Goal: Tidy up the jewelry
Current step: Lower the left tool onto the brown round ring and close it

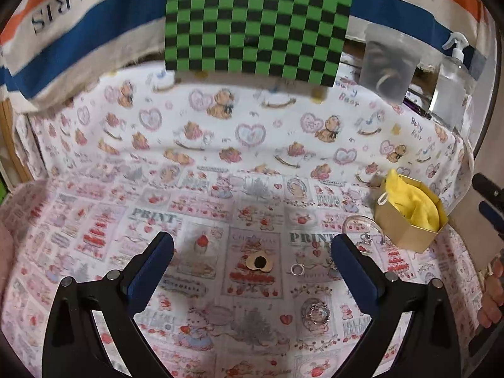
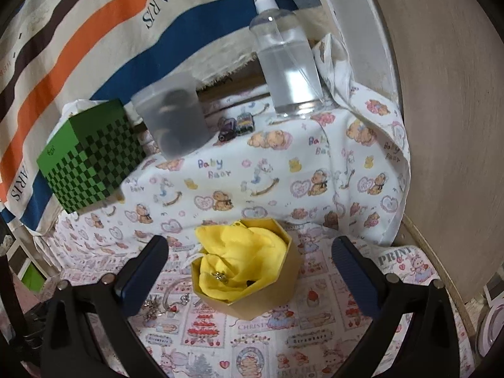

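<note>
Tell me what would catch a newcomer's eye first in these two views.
First the green-and-black checkered box at the back, against a striped cloth printed PARIS. Next the gold hexagonal box, stuffed with yellow cloth that cradles a small trinket, directly ahead of the open right gripper. Last, small rings scattered on the busy pink printed tablecloth between the left gripper's spread fingers.

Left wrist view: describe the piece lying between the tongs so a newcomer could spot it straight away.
Start at the gold hexagonal box with yellow cloth, right side of the printed tablecloth. Move left past the small silver ring. The flat tan earring with a black centre lies on a strawberry-cake print; its neighbours are all silvery or clear.
</note>
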